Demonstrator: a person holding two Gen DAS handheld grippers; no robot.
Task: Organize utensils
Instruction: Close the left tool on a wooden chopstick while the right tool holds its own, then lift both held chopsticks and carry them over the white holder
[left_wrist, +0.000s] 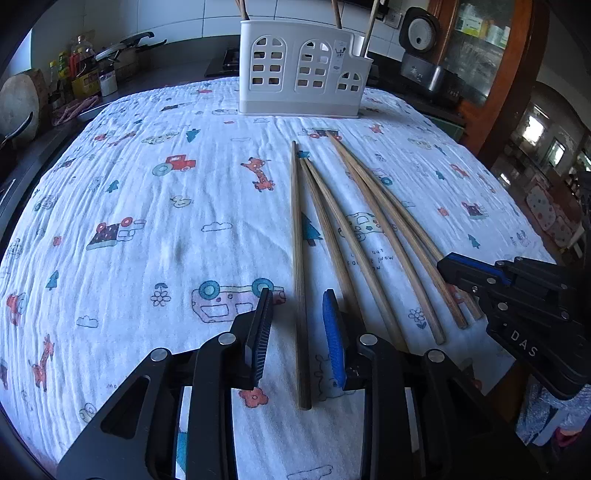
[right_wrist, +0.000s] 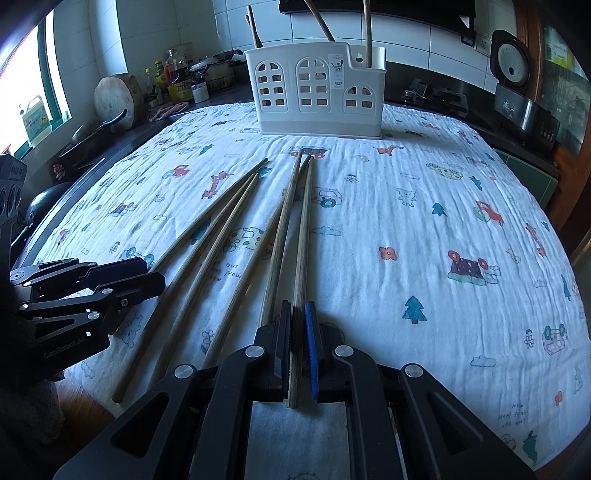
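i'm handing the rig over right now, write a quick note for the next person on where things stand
Left gripper: open, straddling the leftmost chopstick, not clamped.
Right gripper: jaws nearly closed around the rightmost chopstick; firm grip not certain.
Five chopsticks lie fanned on the patterned cloth.
Done: a few sticks already stand in the white caddy at the far edge.
Left: lift the five one by one and drop them into the caddy.
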